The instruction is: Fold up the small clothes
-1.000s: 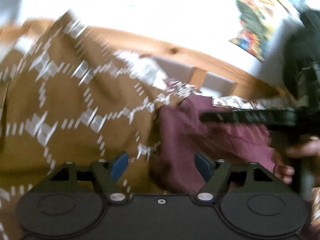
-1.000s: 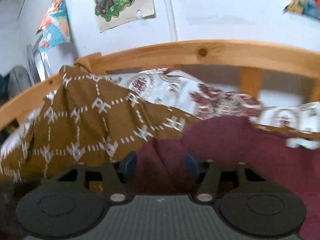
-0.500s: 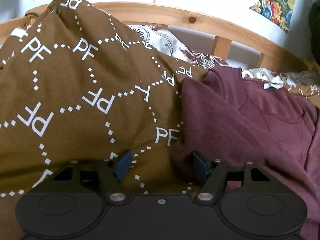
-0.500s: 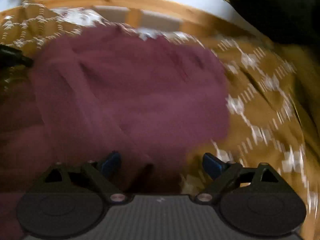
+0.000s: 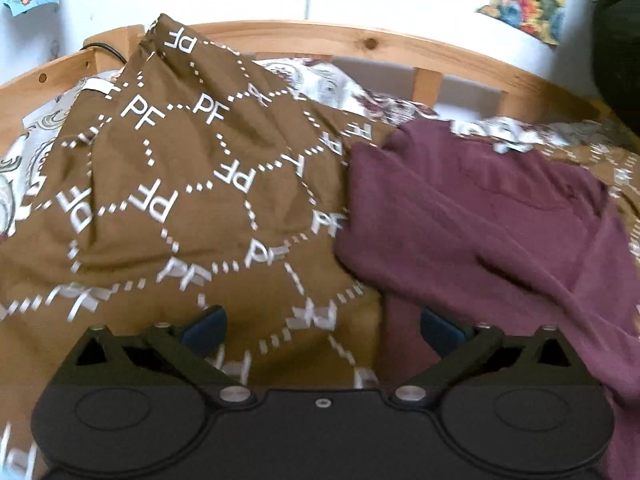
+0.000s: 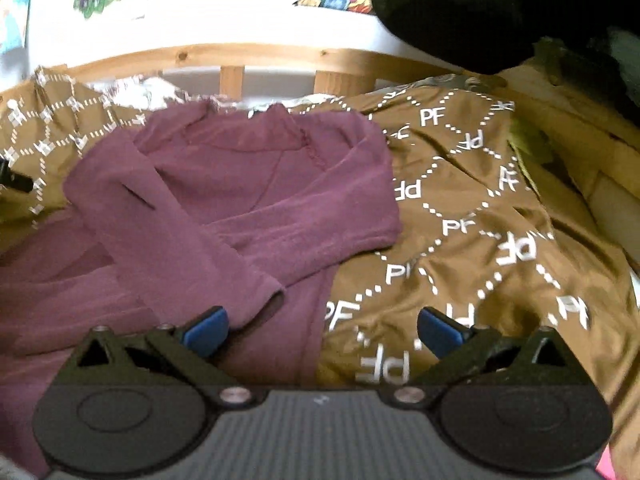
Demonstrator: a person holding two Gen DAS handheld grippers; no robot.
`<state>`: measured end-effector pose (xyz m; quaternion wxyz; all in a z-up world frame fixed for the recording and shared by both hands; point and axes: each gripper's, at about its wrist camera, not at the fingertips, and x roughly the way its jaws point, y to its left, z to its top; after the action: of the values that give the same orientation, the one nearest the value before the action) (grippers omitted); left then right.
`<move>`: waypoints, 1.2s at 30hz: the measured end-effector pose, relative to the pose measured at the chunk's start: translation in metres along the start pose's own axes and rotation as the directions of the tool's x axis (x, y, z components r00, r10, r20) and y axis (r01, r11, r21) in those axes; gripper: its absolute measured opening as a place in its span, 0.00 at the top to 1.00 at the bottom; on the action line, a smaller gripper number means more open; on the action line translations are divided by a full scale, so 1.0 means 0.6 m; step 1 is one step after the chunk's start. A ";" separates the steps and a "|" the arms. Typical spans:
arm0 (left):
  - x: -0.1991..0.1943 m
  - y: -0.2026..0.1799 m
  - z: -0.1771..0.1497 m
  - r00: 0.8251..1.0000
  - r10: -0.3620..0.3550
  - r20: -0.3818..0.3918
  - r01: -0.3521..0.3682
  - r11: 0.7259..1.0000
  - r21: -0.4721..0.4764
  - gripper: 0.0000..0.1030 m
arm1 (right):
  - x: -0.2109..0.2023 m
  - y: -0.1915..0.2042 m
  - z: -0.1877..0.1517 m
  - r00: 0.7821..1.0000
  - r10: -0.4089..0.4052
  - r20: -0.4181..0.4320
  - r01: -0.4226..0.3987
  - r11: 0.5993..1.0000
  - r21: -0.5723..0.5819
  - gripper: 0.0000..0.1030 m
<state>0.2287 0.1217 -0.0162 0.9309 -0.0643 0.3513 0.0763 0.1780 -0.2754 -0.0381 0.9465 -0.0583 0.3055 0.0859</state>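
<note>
A maroon long-sleeved top [image 6: 240, 184] lies on a brown bedspread printed with white "PF" letters [image 6: 460, 216]. One sleeve [image 6: 188, 248] lies folded diagonally across its body, the cuff near the bottom. In the left wrist view the top [image 5: 480, 232] is at the right, on the bedspread [image 5: 180, 200]. My left gripper [image 5: 322, 330] is open and empty above the top's left edge. My right gripper [image 6: 322, 330] is open and empty just in front of the sleeve cuff, its left fingertip [image 6: 206, 330] close beside it.
A wooden bed rail [image 5: 360, 40] runs along the back, with a white wall and posters behind. A patterned white sheet [image 5: 332, 84] shows near the rail. A large dark object [image 6: 500, 12] hangs at the upper right of the right wrist view.
Both grippers have let go of the top and opened wide. The sleeve now lies folded across the body. Both views have pulled back and steadied.
</note>
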 end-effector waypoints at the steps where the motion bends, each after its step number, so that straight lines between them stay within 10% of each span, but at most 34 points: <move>1: -0.018 -0.004 -0.009 1.000 -0.020 -0.012 0.020 1.000 0.021 0.01 | -0.017 -0.004 -0.005 1.000 0.021 0.013 -0.022 1.000 0.018 0.00; 8: -0.130 -0.030 -0.085 0.989 -0.140 -0.038 0.145 0.969 0.202 0.01 | -0.113 0.000 -0.030 0.989 0.148 -0.018 -0.148 0.989 0.011 0.00; 19: -0.187 -0.069 -0.223 0.971 -0.216 -0.098 0.233 0.792 0.564 0.01 | -0.175 0.118 -0.102 0.976 0.173 -0.130 -0.206 0.927 -0.315 0.00; 28: -0.161 -0.065 -0.231 0.970 -0.184 -0.159 0.241 0.813 0.530 0.01 | -0.137 0.174 -0.177 0.992 -0.109 -0.071 0.040 0.778 -0.627 0.00; 36: -0.168 -0.063 -0.244 0.978 -0.160 -0.132 0.207 0.807 0.552 0.01 | -0.176 0.161 -0.164 0.992 -0.046 0.114 0.106 0.791 -0.603 0.06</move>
<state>0.0668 0.0492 -0.0561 0.8967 0.1764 0.3868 -0.1237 0.0186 -0.2102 -0.0607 0.8936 -0.3670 0.2147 0.1440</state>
